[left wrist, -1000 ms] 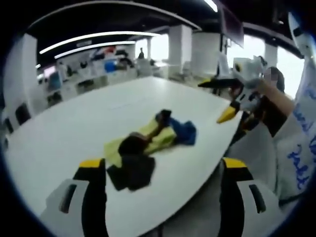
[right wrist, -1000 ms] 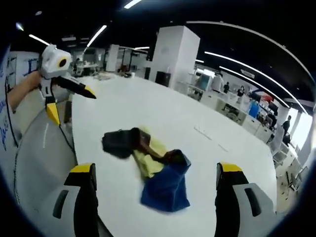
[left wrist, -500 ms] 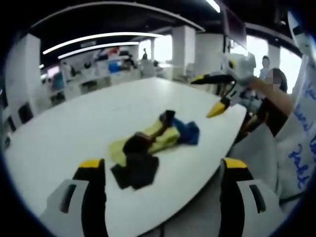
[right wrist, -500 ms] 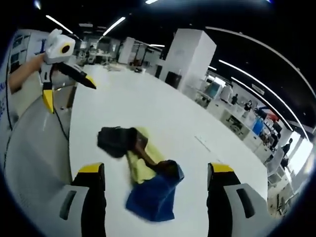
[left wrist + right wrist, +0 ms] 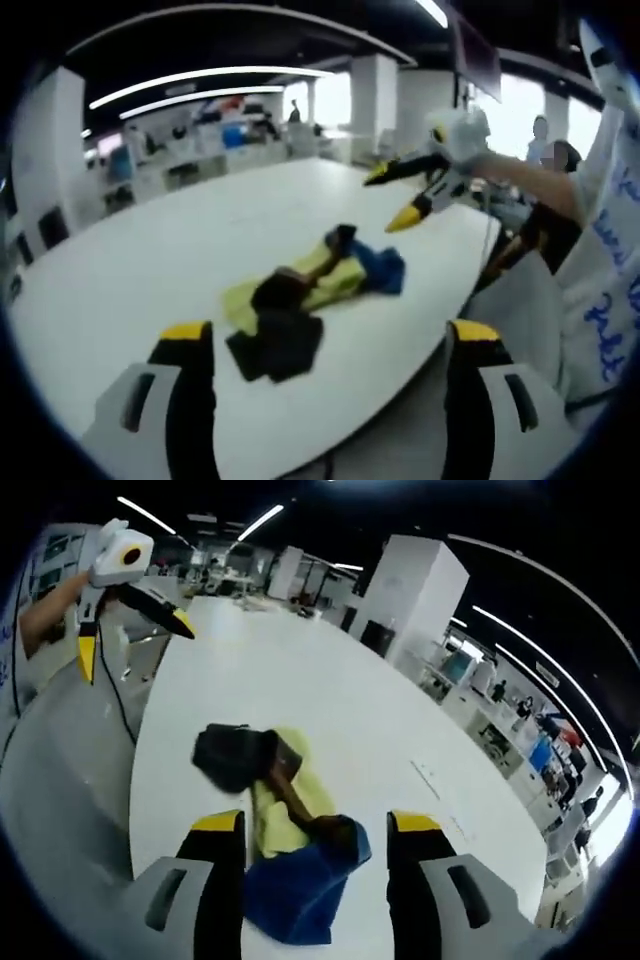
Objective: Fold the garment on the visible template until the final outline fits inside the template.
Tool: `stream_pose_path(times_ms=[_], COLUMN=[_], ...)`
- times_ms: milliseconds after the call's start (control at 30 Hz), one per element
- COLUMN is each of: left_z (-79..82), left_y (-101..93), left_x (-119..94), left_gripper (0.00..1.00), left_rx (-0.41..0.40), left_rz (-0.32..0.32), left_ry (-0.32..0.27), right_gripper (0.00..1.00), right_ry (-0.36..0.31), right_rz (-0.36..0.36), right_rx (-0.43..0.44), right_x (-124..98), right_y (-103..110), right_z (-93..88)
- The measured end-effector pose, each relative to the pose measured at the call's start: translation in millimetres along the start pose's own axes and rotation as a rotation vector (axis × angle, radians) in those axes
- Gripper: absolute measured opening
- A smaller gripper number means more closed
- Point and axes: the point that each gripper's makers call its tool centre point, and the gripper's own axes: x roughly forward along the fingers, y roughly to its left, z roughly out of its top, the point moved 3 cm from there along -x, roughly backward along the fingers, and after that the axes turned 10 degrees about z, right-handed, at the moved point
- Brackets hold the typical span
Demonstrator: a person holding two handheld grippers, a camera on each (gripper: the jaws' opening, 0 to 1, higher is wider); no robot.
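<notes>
A crumpled garment lies on the white table [image 5: 140, 250], with a black part [image 5: 275, 338] at one end and a blue part [image 5: 378, 266] at the other. It lies across a yellow template [image 5: 332, 285] that sticks out beneath it. My left gripper [image 5: 330, 335] hangs open off the table's near edge, short of the black part. My right gripper [image 5: 392, 198], held by a hand, hovers open above the table beyond the blue part. In the right gripper view, my right gripper [image 5: 316, 825] straddles the blue part [image 5: 295, 895] from above. The black part [image 5: 228, 758], the template [image 5: 290, 805] and the open left gripper [image 5: 135, 645] lie beyond.
A person's white sleeve with blue writing [image 5: 610, 290] stands at the table's right edge. A thin cable [image 5: 115, 700] hangs by the left gripper off the table's rounded edge [image 5: 140, 770]. Office desks, white columns [image 5: 415, 595] and distant people lie beyond the table.
My right gripper has moved in over the table toward the blue end, and its jaws stand closer together than before. The left gripper has hardly moved. The garment lies as it did.
</notes>
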Motion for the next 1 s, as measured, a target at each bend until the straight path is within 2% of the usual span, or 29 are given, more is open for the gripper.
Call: stream_pose_path(times_ms=[100,233,367,467,567,667,800,1000], left_z=[0.7,-1.3,-0.3,1.1,2.6,3.8,3.1,1.5], left_y=[1.0,1.1,0.9,0.8,0.9,1.3,2.4,3.3], left_x=[-1.5,-2.4,-2.5,-2.8,-3.8,-4.2,-4.9,-6.3], left_gripper=[0.91,0.91,0.9,0.9,0.89,0.89,0.89,0.88], left_rx=[-0.006,-0.005,-0.007,-0.007,0.006,0.002,-0.002,-0.007], left_rz=[0.006,0.011,0.015,0.015,0.019,0.021,0.027,0.035], left_ry=[-0.009,-0.001,-0.008,-0.015,-0.02,-0.027,-0.025,-0.017], right_gripper=[0.41,0.37,0.25,0.25,0.22,0.21,0.17,0.17], right_ry=[0.044,0.084,0.119,0.163,0.232,0.27,0.288,0.289], right_rz=[0.024,0.042,0.075,0.091,0.109,0.131,0.144,0.153], right_rx=[-0.044,-0.119,-0.157,-0.207,-0.311,-0.359,-0.39,-0.408], right_x=[8.8,18.4,29.3,36.4,43.8,51.0,58.8,69.5], right_y=[-5.2,-12.2,-19.0,-23.2,-26.7,-26.7,-27.4,-30.2], right_z=[-5.3,-6.9,-11.2,-14.3,-18.3,-21.9,-26.1,-29.1])
